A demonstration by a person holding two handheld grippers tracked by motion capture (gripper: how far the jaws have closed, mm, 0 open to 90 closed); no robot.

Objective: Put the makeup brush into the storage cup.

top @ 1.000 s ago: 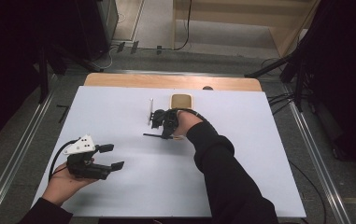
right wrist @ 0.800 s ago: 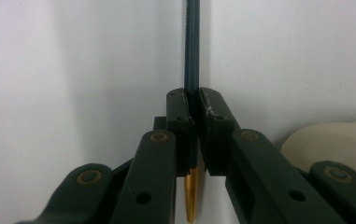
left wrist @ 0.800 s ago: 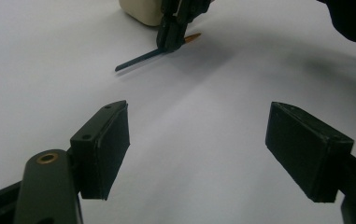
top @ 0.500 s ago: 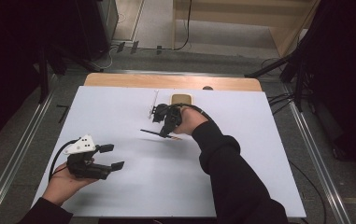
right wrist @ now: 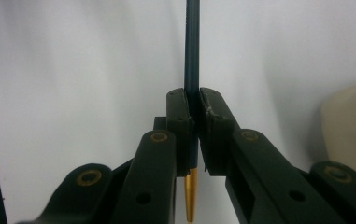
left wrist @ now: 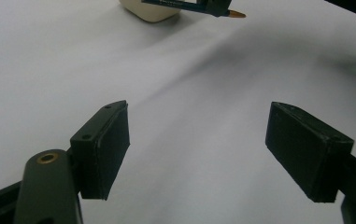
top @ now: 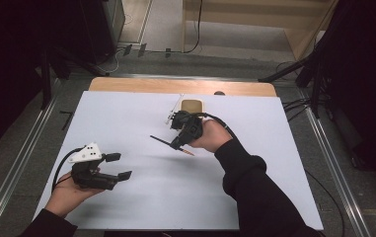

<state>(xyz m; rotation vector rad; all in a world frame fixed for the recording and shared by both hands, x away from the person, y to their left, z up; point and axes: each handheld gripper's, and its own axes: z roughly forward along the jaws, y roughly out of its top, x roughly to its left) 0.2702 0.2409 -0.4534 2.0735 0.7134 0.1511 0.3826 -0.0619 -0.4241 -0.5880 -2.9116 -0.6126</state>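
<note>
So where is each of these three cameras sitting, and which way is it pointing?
High view: above the person's side, looking forward and down on the white table; both forearms enter from below, with the left gripper and right gripper.
Left gripper view: rides that gripper, looking along its wide-open jaws across the table.
Right gripper view: rides that gripper, looking along jaws clamped on a dark pen with a gold tip.
Shared: the pen and cream holder also show in the left gripper view.

White table sheet [top: 141, 197], cream rounded block [top: 192, 106], wooden edge [top: 136, 85]
</note>
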